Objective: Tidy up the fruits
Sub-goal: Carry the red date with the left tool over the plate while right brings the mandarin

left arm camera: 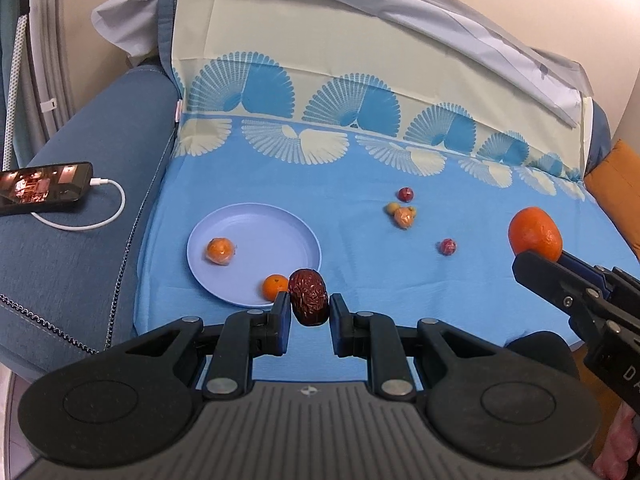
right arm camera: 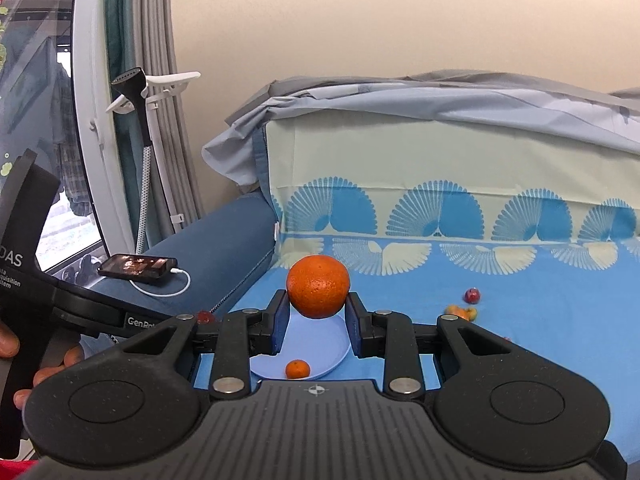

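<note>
My left gripper [left arm camera: 309,306] is shut on a wrinkled dark red date [left arm camera: 308,296], held just above the near rim of a lilac plate [left arm camera: 256,236]. The plate holds a wrapped orange fruit [left arm camera: 220,251] and a small bare mandarin [left arm camera: 275,286]. My right gripper [right arm camera: 318,312] is shut on a large orange [right arm camera: 318,286], held above the same plate [right arm camera: 316,344], where the small mandarin [right arm camera: 297,369] shows. In the left wrist view the right gripper and its orange [left arm camera: 535,238] hang at the right.
Loose on the blue cloth [left arm camera: 360,320] lie a red fruit [left arm camera: 405,194], a wrapped cluster [left arm camera: 402,214] and another red fruit [left arm camera: 448,246]. A phone with a white cable [left arm camera: 44,186] lies on the blue sofa arm at left. An orange cushion [left arm camera: 616,196] is at right.
</note>
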{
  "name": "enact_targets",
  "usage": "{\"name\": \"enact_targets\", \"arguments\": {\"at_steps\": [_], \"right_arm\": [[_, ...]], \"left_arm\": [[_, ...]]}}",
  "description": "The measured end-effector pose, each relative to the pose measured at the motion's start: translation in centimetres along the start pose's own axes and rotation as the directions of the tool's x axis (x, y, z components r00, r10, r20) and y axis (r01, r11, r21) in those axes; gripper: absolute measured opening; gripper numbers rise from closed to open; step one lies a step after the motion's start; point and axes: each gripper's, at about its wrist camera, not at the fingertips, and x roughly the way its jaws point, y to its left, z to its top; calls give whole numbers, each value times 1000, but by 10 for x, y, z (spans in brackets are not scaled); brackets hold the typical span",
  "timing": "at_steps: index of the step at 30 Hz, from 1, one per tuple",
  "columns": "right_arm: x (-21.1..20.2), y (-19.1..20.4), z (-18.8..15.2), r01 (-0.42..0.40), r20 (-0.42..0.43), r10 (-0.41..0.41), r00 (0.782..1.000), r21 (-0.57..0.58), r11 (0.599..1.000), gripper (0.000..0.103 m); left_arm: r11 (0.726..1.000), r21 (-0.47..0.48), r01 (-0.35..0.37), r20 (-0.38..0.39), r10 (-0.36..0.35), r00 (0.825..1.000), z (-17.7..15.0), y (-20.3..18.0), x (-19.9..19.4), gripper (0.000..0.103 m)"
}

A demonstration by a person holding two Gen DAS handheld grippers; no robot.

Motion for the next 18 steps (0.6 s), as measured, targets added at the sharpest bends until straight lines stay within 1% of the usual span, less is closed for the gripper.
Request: {"name": "enact_targets", "arguments": {"at_steps": [4, 18], "right_arm": [[5, 0, -3, 2, -15, -2, 1000, 3, 1000, 32], [30, -1, -7, 10, -77, -9, 997, 9, 1000, 32]], "left_arm": [[1000, 8, -11, 7, 11, 1000, 0, 3, 2, 22], [999, -29, -23, -9, 22, 1000, 7, 19, 19, 22]]}}
